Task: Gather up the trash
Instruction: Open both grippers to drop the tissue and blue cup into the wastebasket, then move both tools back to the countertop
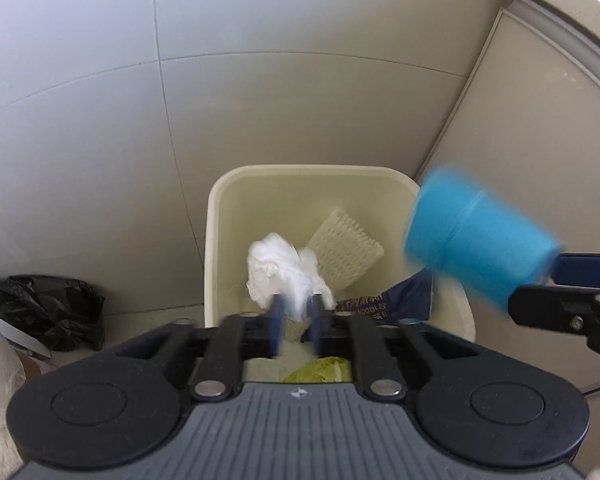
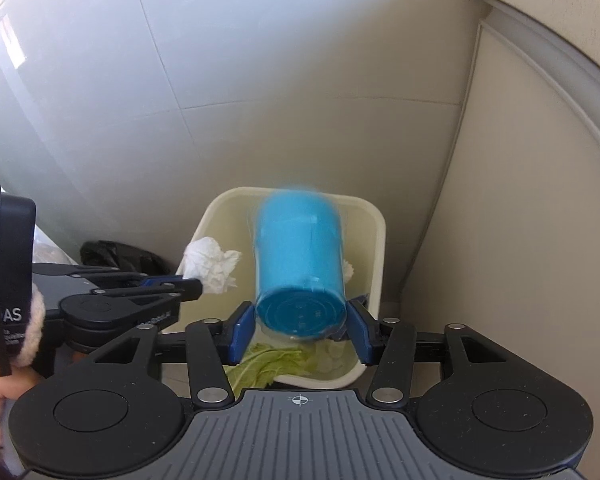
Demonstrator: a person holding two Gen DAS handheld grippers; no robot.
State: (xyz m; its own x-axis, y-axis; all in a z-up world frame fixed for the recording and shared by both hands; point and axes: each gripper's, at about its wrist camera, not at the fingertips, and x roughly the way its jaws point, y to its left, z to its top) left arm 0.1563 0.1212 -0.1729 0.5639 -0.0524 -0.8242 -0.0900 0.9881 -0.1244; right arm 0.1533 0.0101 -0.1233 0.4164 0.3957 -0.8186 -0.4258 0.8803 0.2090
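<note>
- Above the cream rectangular plastic bin standing on grey floor tiles, I hold both loads over its mouth.
- My right gripper stands about half open; the blue pads flank the base of the cylindrical blue plastic cup, with a sliver of gap visible on each side, so I judge the cup released or barely touched. Motion blur smears its outline.
- My left gripper is parted only narrowly; the crumpled white paper tissue sits at and beyond the fingertips. Whether the pads grip it I cannot tell.
- Risk, cup: seen from the left wrist, it hangs near the bin's right rim. I judge that it could strike that rim and bounce onto the floor.
- Risk, tissue: light and fluffy, it could cling to a pad rather than drop, or drift toward the black plastic bag beside the bin.
- Appearance, cup: opaque, smooth-walled, with a moulded circular base facing the right wrist camera.
- Bin contents: white foam netting, a dark-blue noodle wrapper and green cabbage leaves.
</note>
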